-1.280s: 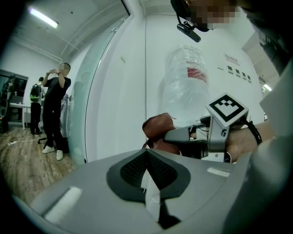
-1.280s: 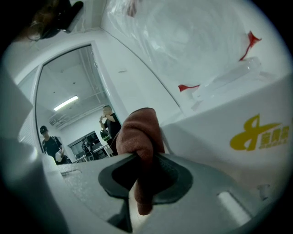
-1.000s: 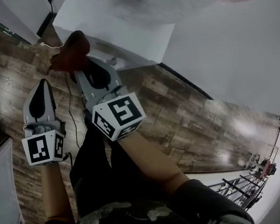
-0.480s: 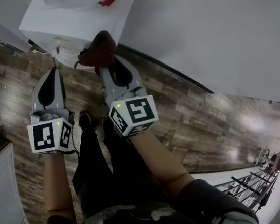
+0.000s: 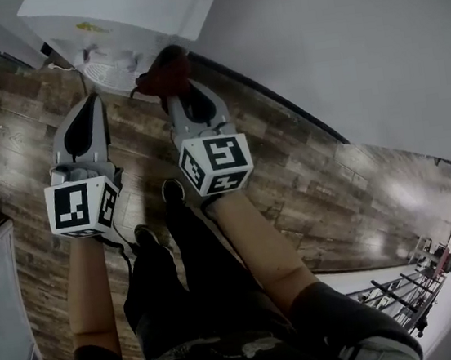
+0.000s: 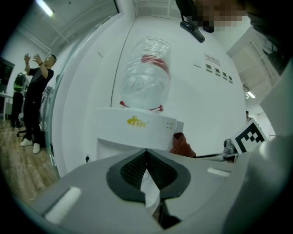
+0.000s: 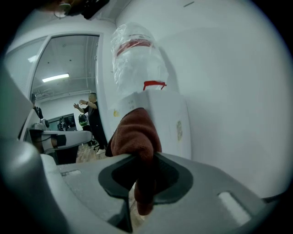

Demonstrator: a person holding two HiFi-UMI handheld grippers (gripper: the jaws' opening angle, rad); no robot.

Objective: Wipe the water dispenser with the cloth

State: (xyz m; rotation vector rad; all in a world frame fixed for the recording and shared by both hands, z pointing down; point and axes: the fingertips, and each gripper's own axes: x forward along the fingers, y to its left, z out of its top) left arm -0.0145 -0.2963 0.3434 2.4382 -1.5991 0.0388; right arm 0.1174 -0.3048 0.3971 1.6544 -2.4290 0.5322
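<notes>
**A:** How would the cloth (image 7: 135,137) handle?

**B:** It looks soft and light, a rust-brown fleecy wad that should fold wherever it is pressed. Nothing about it can break, and on smooth plastic it would likely drag rather than slip. The right gripper (image 7: 144,176) has its jaws clamped on the lower part, so the bunched head stands free beyond the tips. That seems the sensible hold — pinched low, padding forward.

**A:** Which way does it run?

**B:** Its long axis lies along the jaws. The bunched end points ahead at the water dispenser (image 5: 118,20), and the tail hangs down through the gap behind the pads. In the head view it sits at the white housing's near right corner, beside the drip grille (image 5: 108,67). Whether it touches the dispenser cannot be told.

**A:** And the other gripper?

**B:** The left gripper (image 6: 146,153) has its jaws brought together with nothing held. It sits beside the right one and is aimed at the dispenser's front — below the upturned bottle (image 6: 146,75).
</notes>
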